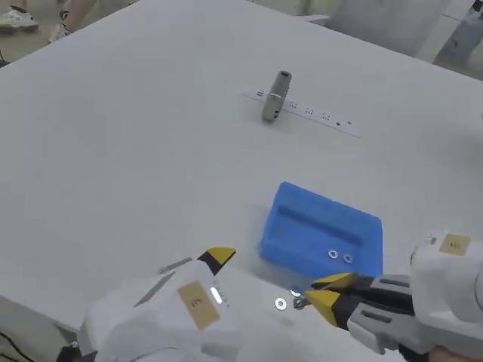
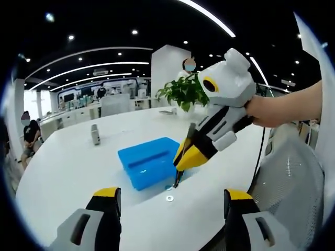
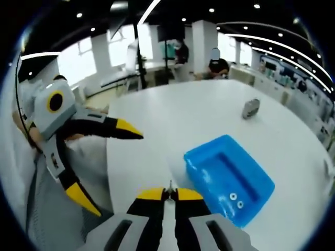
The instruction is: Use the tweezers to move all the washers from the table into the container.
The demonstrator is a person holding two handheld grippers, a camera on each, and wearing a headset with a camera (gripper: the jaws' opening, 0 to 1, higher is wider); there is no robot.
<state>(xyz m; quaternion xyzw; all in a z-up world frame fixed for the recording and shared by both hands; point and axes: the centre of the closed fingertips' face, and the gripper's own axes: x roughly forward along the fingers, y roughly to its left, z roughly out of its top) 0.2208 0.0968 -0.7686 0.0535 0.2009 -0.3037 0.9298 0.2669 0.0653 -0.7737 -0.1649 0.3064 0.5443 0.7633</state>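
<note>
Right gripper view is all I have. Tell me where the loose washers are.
Observer: Head view: a washer lies on the table, just in front of the container, left of the right gripper.
Operator: Give me the tweezers' tip against that washer.
Observer: Left gripper view: the tweezers point down, with the tip low by the container's front wall. The washer lies just clear of the tip, away from the container. I cannot tell whether the tip touches the table.
</note>
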